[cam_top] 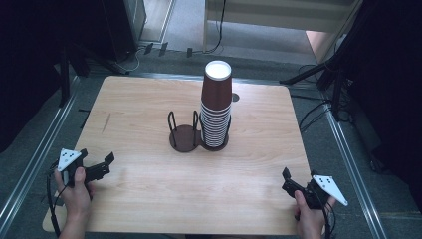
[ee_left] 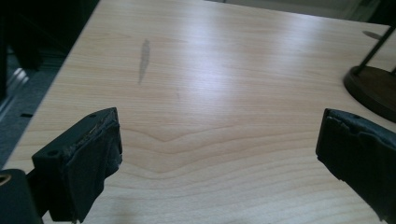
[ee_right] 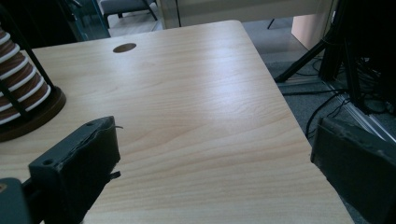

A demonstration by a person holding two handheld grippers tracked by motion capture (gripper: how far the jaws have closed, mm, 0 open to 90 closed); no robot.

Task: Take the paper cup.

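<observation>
A tall stack of upturned brown paper cups (cam_top: pixel 216 104) with white rims stands in the right ring of a dark two-ring cup holder (cam_top: pixel 184 138) at the table's middle; its left ring is empty. My left gripper (cam_top: pixel 104 167) rests low over the table's front left corner, open, and its own view shows the jaws (ee_left: pixel 219 135) far apart over bare wood. The holder's base (ee_left: pixel 373 88) lies far off to its right. My right gripper (cam_top: pixel 288 181) sits at the front right corner, open (ee_right: pixel 215 144), nothing between its jaws. The cup stack (ee_right: pixel 18 84) is off to its left.
The light wooden table (cam_top: pixel 149 199) has a small round hole (ee_right: pixel 124 47) near its far right and a grey smear (ee_left: pixel 144 60) on the left side. Dark stands, tripod legs and cables (cam_top: pixel 318 109) surround the table on the floor.
</observation>
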